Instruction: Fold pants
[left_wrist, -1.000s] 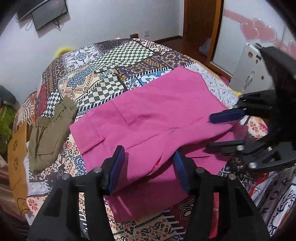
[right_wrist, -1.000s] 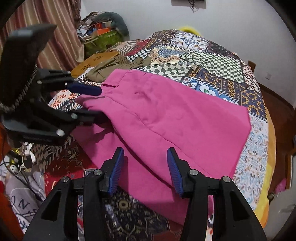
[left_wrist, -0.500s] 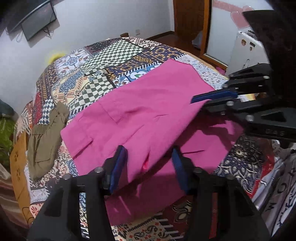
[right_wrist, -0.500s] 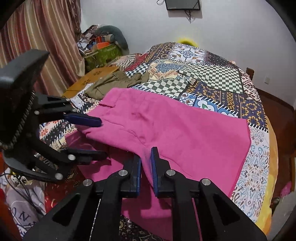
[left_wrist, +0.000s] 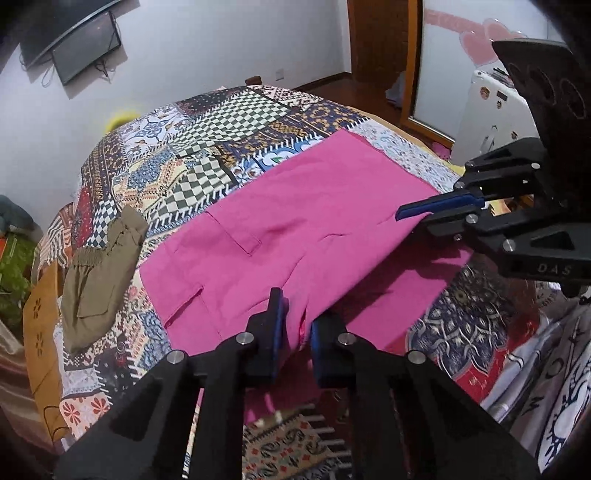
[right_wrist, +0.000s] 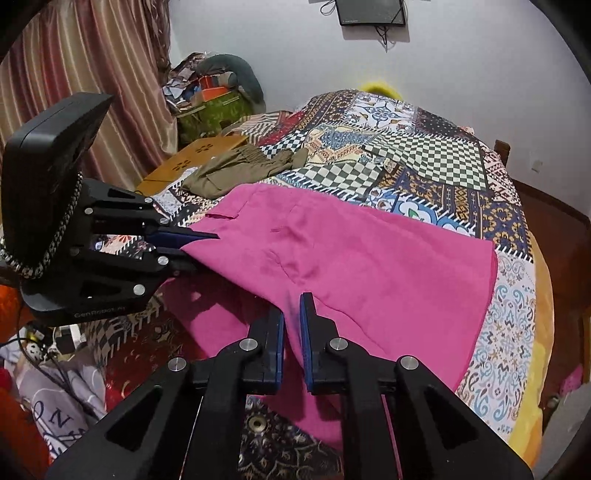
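We are seeing one pair of pink pants (left_wrist: 295, 221) lying across a patchwork quilt (left_wrist: 207, 147) on the bed, near edge lifted off it. Our left gripper (left_wrist: 295, 325) is pinching a fold of that edge, pads nearly together with cloth between. Our right gripper (right_wrist: 291, 325) is clamping the same raised edge further along, fabric squeezed between its blue pads. Each gripper is showing up in the other's view, so two in total.

Beside the pants, one olive garment (left_wrist: 99, 280) is lying crumpled on the quilt, apart from them. A TV (right_wrist: 371, 11) is hanging on the wall past the bed. Striped curtains (right_wrist: 74, 74) and a clutter pile (right_wrist: 210, 96) are sitting off to one side.

Writing: "DAS" is reading on the right gripper body in the left view; "GenRobot" is showing on the left gripper body, the rest blurred.
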